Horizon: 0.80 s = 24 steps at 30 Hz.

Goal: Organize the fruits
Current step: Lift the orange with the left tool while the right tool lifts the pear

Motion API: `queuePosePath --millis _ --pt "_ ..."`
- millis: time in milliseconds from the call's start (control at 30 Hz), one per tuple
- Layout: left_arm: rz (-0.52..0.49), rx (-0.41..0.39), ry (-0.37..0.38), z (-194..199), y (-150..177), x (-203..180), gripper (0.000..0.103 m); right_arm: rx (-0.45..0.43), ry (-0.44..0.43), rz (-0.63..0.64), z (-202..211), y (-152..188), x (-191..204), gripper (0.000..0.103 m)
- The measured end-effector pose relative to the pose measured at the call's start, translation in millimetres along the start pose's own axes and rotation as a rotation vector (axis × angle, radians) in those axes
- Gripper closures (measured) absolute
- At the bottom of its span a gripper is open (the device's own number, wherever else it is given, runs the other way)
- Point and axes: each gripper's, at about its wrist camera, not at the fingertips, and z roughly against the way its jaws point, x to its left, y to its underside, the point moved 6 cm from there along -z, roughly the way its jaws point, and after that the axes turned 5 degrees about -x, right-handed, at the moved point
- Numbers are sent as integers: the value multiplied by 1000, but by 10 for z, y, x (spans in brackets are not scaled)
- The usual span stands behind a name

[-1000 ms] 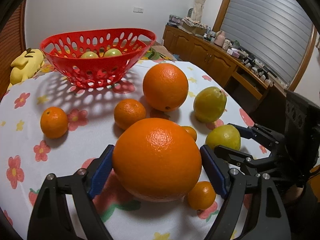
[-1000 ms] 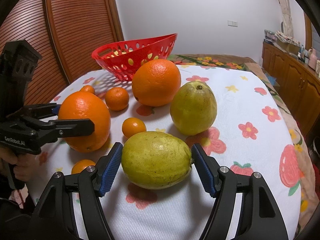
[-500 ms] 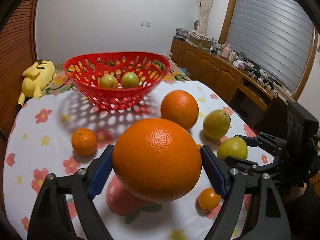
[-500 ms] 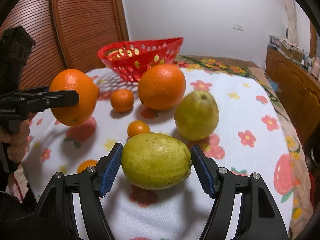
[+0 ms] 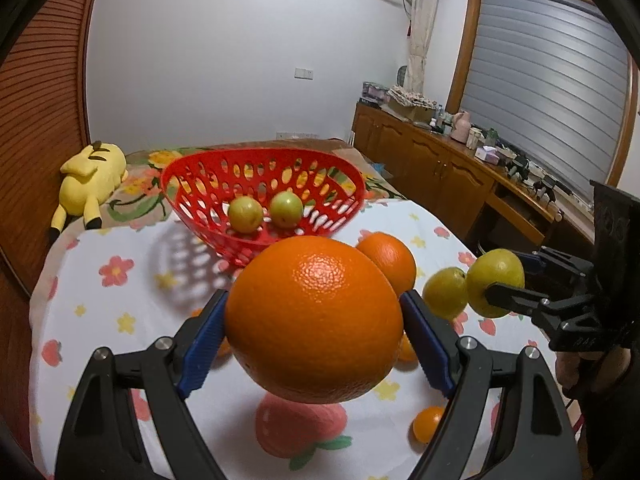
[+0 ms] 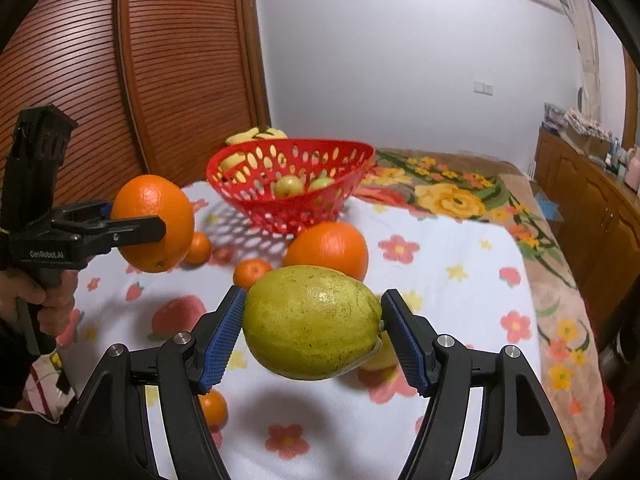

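White cloth printed with red and yellow flowers covers the worktop, which stands in a room with a pale wall, slatted wooden panels on one side and a shuttered window above a wooden sideboard.

I see the left tool clamped on a large orange, its blue pads pressed against both sides. The orange is round, bright, with a pebbled glossy skin, and it hangs clear of the cloth. The right tool grips a yellow-green guava, oval, dull-skinned with small brown specks, also held above the worktop.

At the far end of the worktop sits a red basket with oval cut-outs; two small green fruits lie inside it, side by side. Between the tools and the basket, a second large orange rests on the cloth, with a small mandarin just beside it. Another mandarin lies partly hidden behind the held orange in the right wrist view. A second guava sits on the cloth near the right tool. Small kumquat-sized fruits lie close beneath the tools.

A yellow plush toy lies beyond the worktop on a floral blanket. A hand holds the left tool's grip.
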Motion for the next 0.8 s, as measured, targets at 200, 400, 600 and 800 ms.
queuePosePath --millis 200,400,600,800 --pt "-9 -20 -14 -4 -144 80 19 -10 -27 21 -44 -206 65 32" --pt "-22 -27 -21 -108 -253 172 19 -1 -40 58 -239 -419 121 32" --pt "-35 -22 -30 -280 -410 246 19 0 -75 68 -456 -625 134 32" --pt "-41 -20 -30 -477 -621 335 19 0 -101 86 -662 -806 98 32"
